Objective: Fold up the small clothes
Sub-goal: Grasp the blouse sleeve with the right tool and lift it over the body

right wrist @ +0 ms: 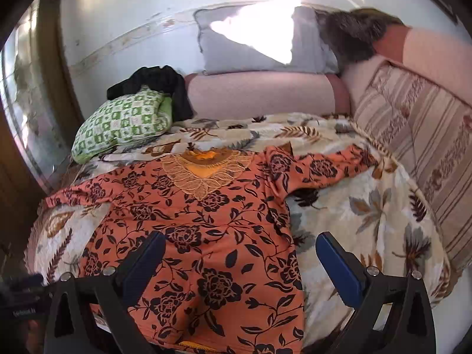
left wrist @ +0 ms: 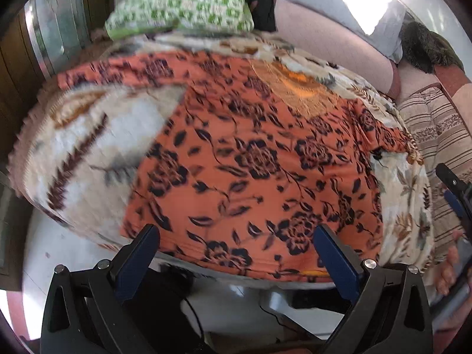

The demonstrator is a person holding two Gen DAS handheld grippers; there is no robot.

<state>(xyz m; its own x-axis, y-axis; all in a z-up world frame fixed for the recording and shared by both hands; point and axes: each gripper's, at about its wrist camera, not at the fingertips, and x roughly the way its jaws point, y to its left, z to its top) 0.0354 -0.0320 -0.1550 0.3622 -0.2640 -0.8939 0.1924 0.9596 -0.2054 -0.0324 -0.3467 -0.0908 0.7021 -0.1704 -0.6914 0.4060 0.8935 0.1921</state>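
The orange floral top (right wrist: 206,221) lies spread flat on the bed's leaf-print blanket (right wrist: 368,206), its long axis running from the lace neckline away to the hem nearest both claws. Left claw (left wrist: 236,253) and right claw (right wrist: 240,262) both gape wide, empty, just short of the hem; the right sits nearer the top's right edge. Only the right view shows both sleeves.
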